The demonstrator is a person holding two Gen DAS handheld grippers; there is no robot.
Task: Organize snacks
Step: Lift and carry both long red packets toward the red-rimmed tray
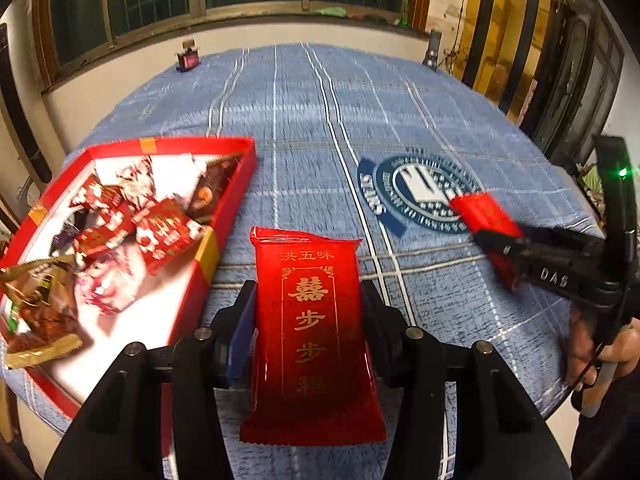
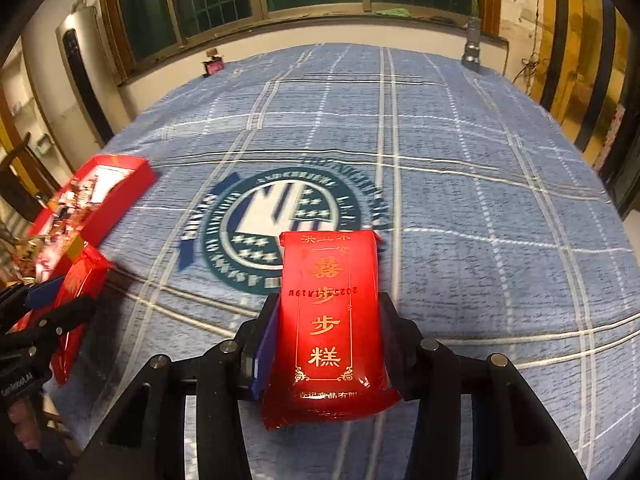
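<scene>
Left wrist view: the left gripper pinches a red cake pack by its long sides, one finger pressed against each edge. The pack points forward, gold characters up, held over the blue checked cloth that covers the table. To the left, just beside the pack's far end, lies the red tray, tilted in the frame. It holds a heap of wrapped snacks: red-and-white packets in the middle, a dark one at the far corner, a gold-edged one at the near left. On the right the right gripper comes in from the edge, closed around a second red pack that sits over the round printed emblem on the cloth; this part is blurred. A hand grips its handle. A small red box stands at the table's far left edge, and a grey object at the far right.

Right wrist view: the right gripper clamps the second pack across its width, gold lettering and a date stamp facing up. It is above the cloth, with the emblem just beyond it. At the left edge the left gripper shows in blur, closed on its pack, with the tray right behind it.
</scene>
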